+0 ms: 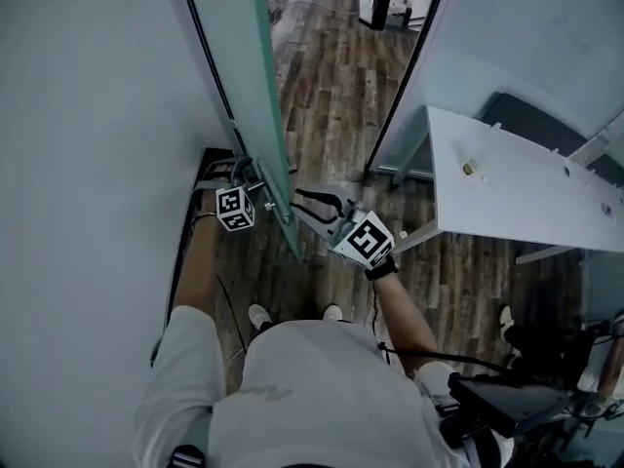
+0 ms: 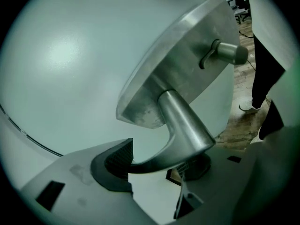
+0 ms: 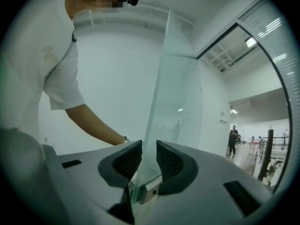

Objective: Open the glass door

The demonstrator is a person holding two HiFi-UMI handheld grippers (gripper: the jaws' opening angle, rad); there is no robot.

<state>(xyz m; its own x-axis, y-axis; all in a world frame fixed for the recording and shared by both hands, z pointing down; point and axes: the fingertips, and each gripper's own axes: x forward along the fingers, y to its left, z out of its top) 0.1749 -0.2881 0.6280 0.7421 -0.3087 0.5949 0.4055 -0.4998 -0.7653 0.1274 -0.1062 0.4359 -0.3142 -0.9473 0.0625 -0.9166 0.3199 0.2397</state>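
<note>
Glass door [image 1: 263, 86]: it stands edge-on in front of you and runs up the head view between your two arms. Pale wall [image 1: 88, 164] is on its left, and the wood floor [image 1: 331, 96] shows through the gap on its right.

Left gripper [image 1: 244, 175]: it is on the near face of the door. In its own view, the jaws are narrow and clamped on the door handle [image 2: 187, 125]. The metal lever bends down from the round backplate [image 2: 187, 64] and lies across both pads. A thumb-turn knob [image 2: 229, 53] sits higher on the same plate.

Right gripper [image 1: 310, 201]: it straddles the door's free edge, with one pad on each face of the glass. The gap between the jaws is moderate and filled by the pane. A small metal fitting [image 3: 146, 191] on the edge sits low between the jaws.

Surroundings:
- A white table [image 1: 526, 193] is just beside your right forearm. Its corner points toward the doorway, and a small brass-coloured item [image 1: 470, 167] lies on top.
- A dark door frame [image 1: 405, 76] bounds the opening on the right.
- There is black gear [image 1: 517, 398] by your right hip, but you cannot tell what it is.
- A person [image 3: 233, 139] stands far off beyond the glass in the right gripper view.
- Dark-trousered legs [image 2: 260, 78] are past the door edge in the left gripper view.
</note>
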